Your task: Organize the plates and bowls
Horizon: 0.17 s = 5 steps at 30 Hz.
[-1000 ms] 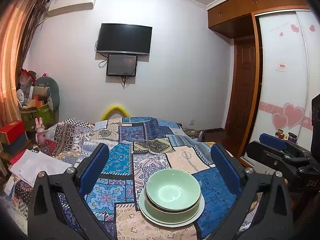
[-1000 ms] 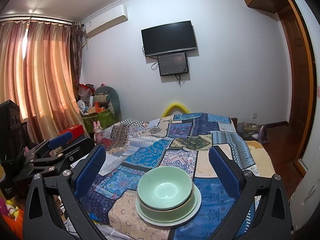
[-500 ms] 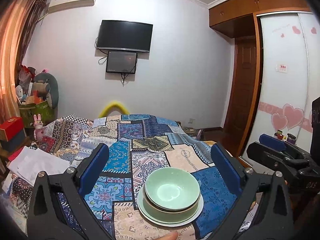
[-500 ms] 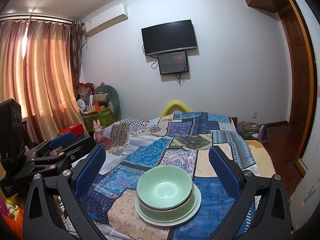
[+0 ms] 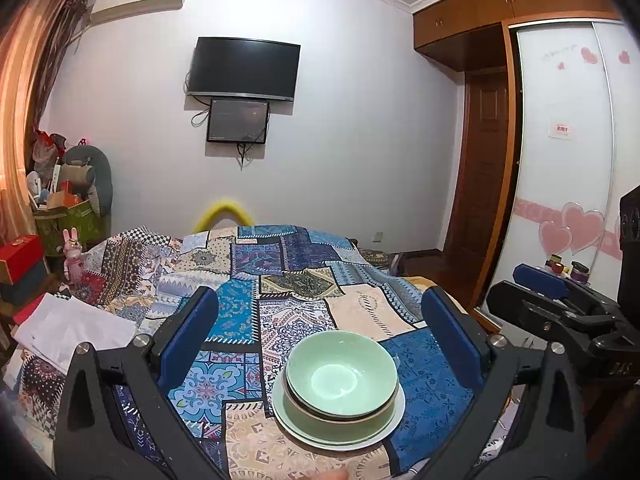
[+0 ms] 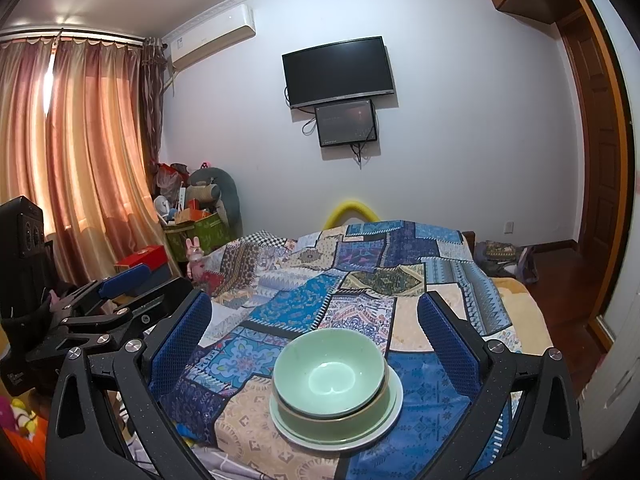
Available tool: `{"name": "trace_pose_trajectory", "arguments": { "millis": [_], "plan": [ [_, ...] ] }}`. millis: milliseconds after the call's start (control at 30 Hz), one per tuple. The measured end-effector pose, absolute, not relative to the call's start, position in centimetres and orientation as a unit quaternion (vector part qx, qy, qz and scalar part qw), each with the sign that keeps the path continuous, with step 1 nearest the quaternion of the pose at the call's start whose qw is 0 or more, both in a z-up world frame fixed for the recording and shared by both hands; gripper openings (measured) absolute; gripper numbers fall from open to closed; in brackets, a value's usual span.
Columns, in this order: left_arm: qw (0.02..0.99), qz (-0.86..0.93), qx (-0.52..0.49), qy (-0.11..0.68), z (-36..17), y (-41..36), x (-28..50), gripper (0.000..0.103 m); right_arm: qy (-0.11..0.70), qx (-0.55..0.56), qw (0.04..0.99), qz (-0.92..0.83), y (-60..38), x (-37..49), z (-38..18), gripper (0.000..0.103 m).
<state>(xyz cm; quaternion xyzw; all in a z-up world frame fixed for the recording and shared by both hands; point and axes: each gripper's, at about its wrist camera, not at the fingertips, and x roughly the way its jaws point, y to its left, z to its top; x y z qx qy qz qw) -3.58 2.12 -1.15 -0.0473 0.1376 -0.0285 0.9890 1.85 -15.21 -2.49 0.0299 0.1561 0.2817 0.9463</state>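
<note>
Two pale green bowls (image 5: pixel 342 372) sit nested on a green plate, which rests on a white plate (image 5: pixel 394 420), near the front edge of the patchwork cloth. My left gripper (image 5: pixel 320 300) is open, its blue pads wide apart on either side of the stack and above it, holding nothing. The right wrist view shows the same bowls (image 6: pixel 330 376) and white plate (image 6: pixel 390 416) between the open, empty fingers of my right gripper (image 6: pixel 315 308). Each gripper also shows in the other's view: the right gripper (image 5: pixel 560 304) at right, the left gripper (image 6: pixel 116 300) at left.
The patchwork cloth (image 5: pixel 280 280) covers a wide surface running away from me. White sheets (image 5: pixel 72 328) lie at its left edge, beside a red box (image 5: pixel 20 256) and a pink rabbit toy (image 5: pixel 72 252). A sliding wardrobe door (image 5: pixel 560 160) stands at right.
The stack has stayed put and both grippers stay open. The left wrist view has shifted slightly, and a bit of a hand now shows at its bottom edge.
</note>
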Motion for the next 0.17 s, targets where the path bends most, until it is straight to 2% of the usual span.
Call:
{"name": "trace_pose_trajectory", "arguments": {
  "millis": [167],
  "plan": [
    [0.989, -0.027, -0.049, 0.137, -1.23, 2.16, -3.53, 0.103, 0.157, 0.030, 0.946, 0.282, -15.15, 1.91, -2.62, 0.103]
  ]
}}
